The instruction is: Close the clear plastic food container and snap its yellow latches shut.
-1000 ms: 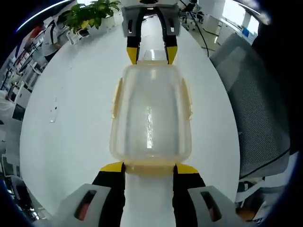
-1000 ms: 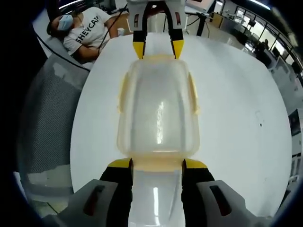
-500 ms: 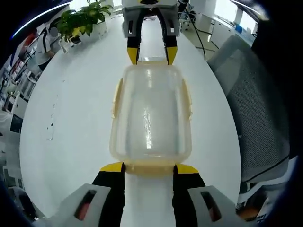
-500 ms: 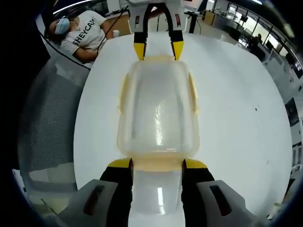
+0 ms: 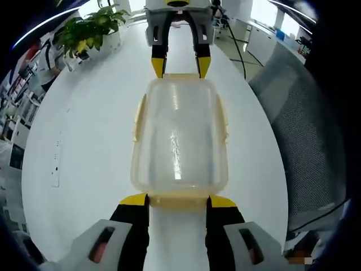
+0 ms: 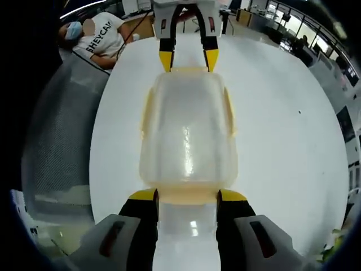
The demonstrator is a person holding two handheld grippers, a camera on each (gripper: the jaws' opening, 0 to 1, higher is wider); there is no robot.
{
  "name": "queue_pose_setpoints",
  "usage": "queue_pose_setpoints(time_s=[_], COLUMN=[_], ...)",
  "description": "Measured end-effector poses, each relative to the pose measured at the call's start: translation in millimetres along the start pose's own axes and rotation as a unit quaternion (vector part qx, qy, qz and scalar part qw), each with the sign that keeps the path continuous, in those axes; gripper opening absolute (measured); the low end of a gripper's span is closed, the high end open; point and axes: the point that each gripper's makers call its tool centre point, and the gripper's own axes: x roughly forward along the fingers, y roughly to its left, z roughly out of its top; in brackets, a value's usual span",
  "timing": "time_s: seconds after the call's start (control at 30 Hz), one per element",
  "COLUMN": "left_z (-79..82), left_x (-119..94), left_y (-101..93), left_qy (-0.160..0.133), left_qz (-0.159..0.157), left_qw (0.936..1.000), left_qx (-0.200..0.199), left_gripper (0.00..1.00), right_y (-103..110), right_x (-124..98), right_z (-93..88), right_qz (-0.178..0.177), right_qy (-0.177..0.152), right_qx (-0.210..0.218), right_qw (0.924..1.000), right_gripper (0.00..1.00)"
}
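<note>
Two grippers bracket the container [image 5: 179, 138] end to end, and that's the geometry that matters. It sits centre frame in both views, lid on, long axis running straight up the frame along each gripper's own jaw line.

- Left gripper [image 5: 178, 199]: yellow-tipped jaws spread apart at the lower centre of the left gripper view, either side of the near-end latch [image 5: 178, 199], tips at the rim. Touching or just beside, can't tell.
- Right gripper [image 6: 187, 195]: same pose at the opposite short end, jaws apart around its own near-end latch [image 6: 187, 195]. In the left gripper view it shows at upper centre, tips at the far rim.
- Side latches [image 5: 137, 117] lie along both long edges, left and right of centre, outside both jaw lines.

Judgement: each short end is equally close to its own gripper, so the end latches are the natural next press. Side latches would need a reposition across the long axis. Whether any latch is already snapped, can't tell.

White table [image 5: 84, 141] underneath, plant [image 5: 84, 34] upper left, mesh chair [image 5: 307, 124] at right.
</note>
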Motion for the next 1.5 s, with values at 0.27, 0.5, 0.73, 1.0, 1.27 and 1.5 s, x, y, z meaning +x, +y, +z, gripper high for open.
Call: queue_pose_setpoints(time_s=[0.27,0.5,0.73,1.0,1.27,1.5], left_z=[23.1,46.6,65.1,78.5,86.5,88.0], left_x=[12.1,22.4,29.9,35.9,40.0,41.3], left_y=[2.3,-0.9,0.3,-1.6,-2.6,-2.4], left_qy=[-0.006,-0.021,-0.027,-0.036,-0.039,-0.041], left_qz=[-0.008,-0.012,-0.01,-0.011,-0.016,-0.013], left_qw=[0.9999,0.9996,0.9995,0.9993,0.9991,0.999], left_qx=[0.011,0.012,0.014,0.006,0.008,0.007], left_gripper=[0.33,0.33,0.33,0.33,0.33,0.33], right_y=[1.1,3.0,2.2,1.9,3.3,1.3], right_x=[-7.9,-18.5,-25.7,-33.2,-34.4,-32.4], right_z=[-25.0,-50.0,-65.9,-79.2,-88.4,-91.7], right_qz=[-0.003,-0.004,-0.006,-0.006,-0.002,-0.007], right_qy=[0.003,0.007,0.013,0.019,0.025,0.02], right_qx=[0.015,0.015,0.014,0.009,0.016,0.011], right_qw=[0.9999,0.9999,0.9998,0.9998,0.9996,0.9997], right_gripper=[0.37,0.37,0.37,0.37,0.37,0.37])
